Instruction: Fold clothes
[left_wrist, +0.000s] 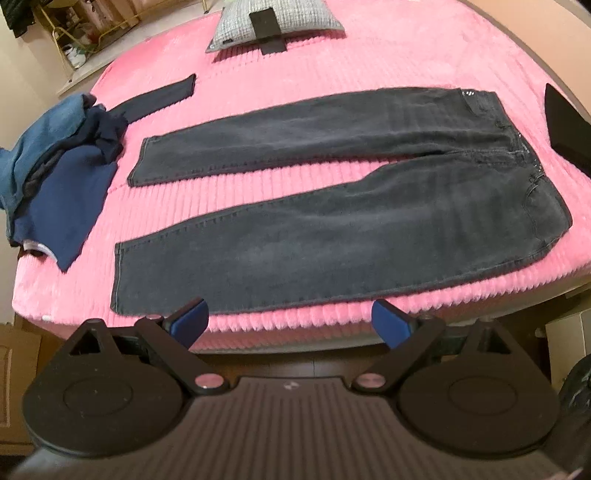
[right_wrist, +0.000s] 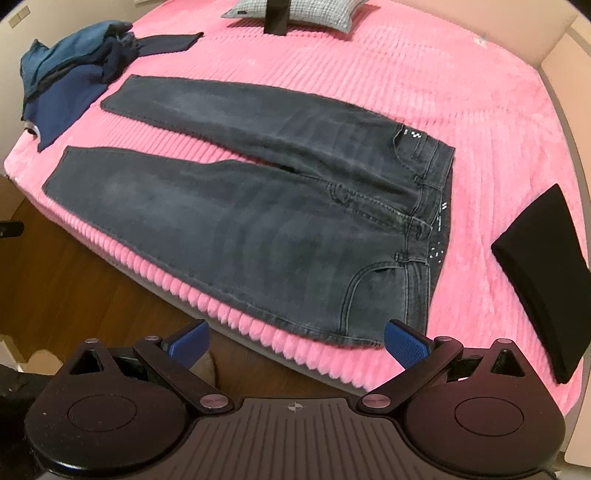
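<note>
Dark grey jeans (left_wrist: 332, 206) lie flat on the pink bed cover (left_wrist: 332, 66), legs spread to the left, waistband to the right. They also show in the right wrist view (right_wrist: 258, 206), with the waistband (right_wrist: 428, 206) nearest my right gripper. My left gripper (left_wrist: 290, 323) is open and empty, just off the bed's front edge near the hem of the near leg. My right gripper (right_wrist: 295, 343) is open and empty, at the bed edge by the jeans' near hip.
A heap of blue and navy clothes (left_wrist: 62, 166) lies at the bed's left end (right_wrist: 70, 74). A folded black garment (right_wrist: 546, 280) lies at the right (left_wrist: 569, 129). A grey pillow (left_wrist: 277, 22) is at the back. Wooden floor (right_wrist: 74, 295) lies below the bed edge.
</note>
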